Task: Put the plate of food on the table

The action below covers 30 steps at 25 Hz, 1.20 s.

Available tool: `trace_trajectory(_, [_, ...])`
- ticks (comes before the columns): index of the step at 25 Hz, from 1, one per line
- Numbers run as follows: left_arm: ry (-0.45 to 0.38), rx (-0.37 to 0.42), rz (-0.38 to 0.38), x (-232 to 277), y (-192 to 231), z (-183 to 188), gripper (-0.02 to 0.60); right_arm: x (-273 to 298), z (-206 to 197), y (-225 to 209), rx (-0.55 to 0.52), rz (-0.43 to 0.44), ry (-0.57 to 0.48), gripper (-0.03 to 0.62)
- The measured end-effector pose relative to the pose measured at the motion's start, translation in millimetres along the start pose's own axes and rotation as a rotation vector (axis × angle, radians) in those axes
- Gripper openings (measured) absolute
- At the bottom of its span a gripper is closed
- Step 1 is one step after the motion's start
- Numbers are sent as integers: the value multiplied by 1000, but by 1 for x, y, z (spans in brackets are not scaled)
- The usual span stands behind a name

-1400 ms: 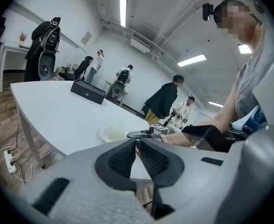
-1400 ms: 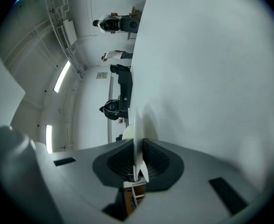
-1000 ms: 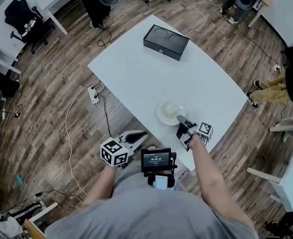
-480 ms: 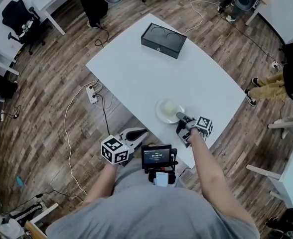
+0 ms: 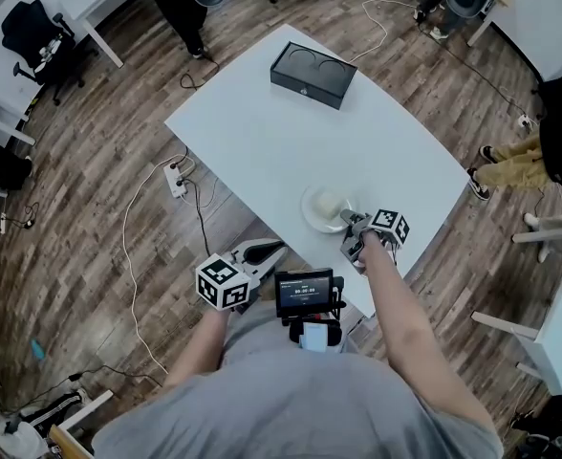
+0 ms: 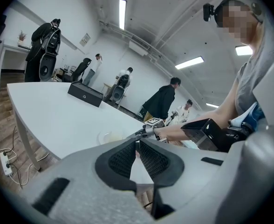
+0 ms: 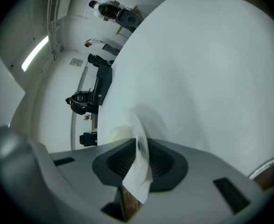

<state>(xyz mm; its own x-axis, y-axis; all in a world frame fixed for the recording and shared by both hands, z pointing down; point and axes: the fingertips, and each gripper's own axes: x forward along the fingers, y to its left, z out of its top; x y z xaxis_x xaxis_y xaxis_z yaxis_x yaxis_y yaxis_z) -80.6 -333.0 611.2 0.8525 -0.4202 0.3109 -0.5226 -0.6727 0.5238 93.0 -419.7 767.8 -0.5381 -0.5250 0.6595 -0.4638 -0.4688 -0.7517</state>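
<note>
Plate of food (image 5: 323, 208), white with a pale mound on it, at the near edge of the white table (image 5: 262, 132). Right gripper (image 5: 350, 221) clamps the plate's near rim between its jaws. Left gripper (image 5: 273, 251) hovers off the table's near edge, jaws together and empty. Black box (image 5: 313, 75) lies at the table's far end, well apart from the plate.

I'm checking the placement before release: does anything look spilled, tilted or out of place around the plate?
Nothing stands out. The plate sits on the white table near its close edge, with the pale food on it and no spill showing. The right gripper is clamped on its rim.
</note>
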Motion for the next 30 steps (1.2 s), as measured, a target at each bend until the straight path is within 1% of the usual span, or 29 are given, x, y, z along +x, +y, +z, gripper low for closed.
trace_trajectory(7, [-11, -2, -7, 3, 0, 1, 31, -1, 3, -1, -157, -145, 32, 57])
trace_trajectory(12, [-16, -3, -12, 3, -1, 2, 31, -2, 5, 0, -202, -193, 36, 69])
trace_trajectory(16, [-19, -3, -15, 2, -2, 3, 31, -5, 6, 3, -198, -194, 38, 126])
trace_trajectory(23, [-25, -3, -24, -1, 1, 3, 31, -14, 9, -5, -186, -235, 23, 132])
trace_trajectory(30, [-22, 2, -43, 1, -2, 3, 31, -22, 8, -10, -154, -229, 15, 132])
